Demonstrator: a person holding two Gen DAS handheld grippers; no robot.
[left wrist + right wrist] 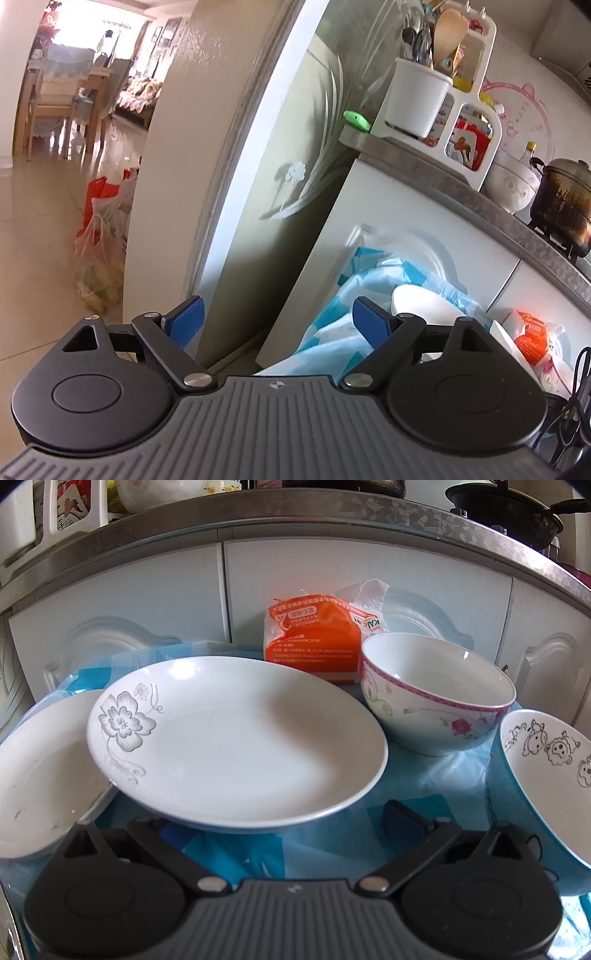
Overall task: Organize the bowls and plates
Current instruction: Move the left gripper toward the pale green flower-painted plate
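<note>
In the right wrist view a white plate with a grey flower (236, 742) sits in the middle, its left edge resting on a plain white plate (40, 771). A bowl with a pink rim and flowers (436, 698) stands to the right, and a blue bowl with sheep drawings (546, 779) lies tilted at the far right. My right gripper (288, 827) is open, low at the flower plate's near rim; its left finger is hidden under the plate. My left gripper (277, 325) is open and empty, held in the air away from the dishes. A white plate edge (424, 306) shows beyond it.
The dishes rest on a blue-and-white plastic sheet (332, 845) in front of white cabinet doors (147, 602). An orange packet (314, 642) stands behind the plates. A grey counter (480, 199) carries a utensil rack (436, 96) and a pot (561, 199). A red bag (99, 236) sits on the floor.
</note>
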